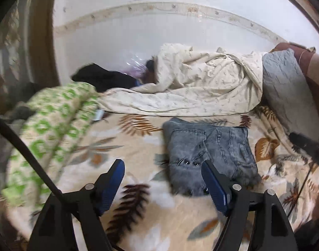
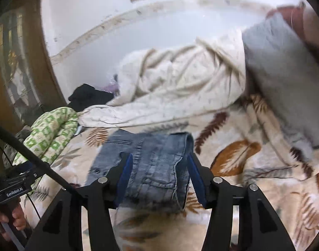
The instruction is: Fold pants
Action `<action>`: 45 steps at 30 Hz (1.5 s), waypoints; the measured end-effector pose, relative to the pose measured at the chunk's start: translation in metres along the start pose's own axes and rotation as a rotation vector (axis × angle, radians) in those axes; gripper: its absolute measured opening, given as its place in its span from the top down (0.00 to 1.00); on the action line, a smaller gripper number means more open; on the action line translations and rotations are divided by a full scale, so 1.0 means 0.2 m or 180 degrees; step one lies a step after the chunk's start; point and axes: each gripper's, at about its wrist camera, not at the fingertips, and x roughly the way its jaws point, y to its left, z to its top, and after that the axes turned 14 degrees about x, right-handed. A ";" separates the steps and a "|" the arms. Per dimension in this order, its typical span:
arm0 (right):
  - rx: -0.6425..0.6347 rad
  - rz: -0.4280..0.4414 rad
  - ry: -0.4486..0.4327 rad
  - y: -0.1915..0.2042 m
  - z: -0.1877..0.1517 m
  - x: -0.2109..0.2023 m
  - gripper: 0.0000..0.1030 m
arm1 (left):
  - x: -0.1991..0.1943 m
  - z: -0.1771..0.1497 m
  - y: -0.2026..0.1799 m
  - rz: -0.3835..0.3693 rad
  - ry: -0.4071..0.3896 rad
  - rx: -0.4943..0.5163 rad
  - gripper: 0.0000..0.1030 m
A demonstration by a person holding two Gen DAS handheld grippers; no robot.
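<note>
Because the jeans (image 1: 209,150) are thick soft denim, they will feel a bit heavy and floppy, but they should not slip. They lie folded in a small stack on the leaf blanket (image 1: 138,205), just ahead of the left gripper (image 1: 162,179) and a little to its right, and under the tips of the right gripper (image 2: 158,177). Both grippers are open and hold nothing. A good place to grab is a thick folded edge. I count one pair of jeans and two grippers.
</note>
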 end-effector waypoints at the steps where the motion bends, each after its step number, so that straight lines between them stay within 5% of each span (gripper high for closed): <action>1: -0.0051 -0.0004 -0.0027 0.03 -0.01 -0.06 0.46 | -0.06 -0.01 -0.01 0.0065 -0.0006 0.0023 0.23; 9: -0.0211 0.0089 -0.0180 0.26 -0.07 -0.43 0.43 | -0.54 0.00 -0.01 0.0365 -0.0386 -0.0004 0.13; 17: -0.0180 0.0233 -0.0293 0.37 -0.11 -0.73 0.39 | -0.82 0.04 -0.01 0.0535 -0.0690 -0.0078 0.03; 45: -0.0392 0.0174 -0.0558 0.50 -0.23 -0.91 0.38 | -0.96 0.02 -0.02 0.0647 -0.0747 -0.0109 0.02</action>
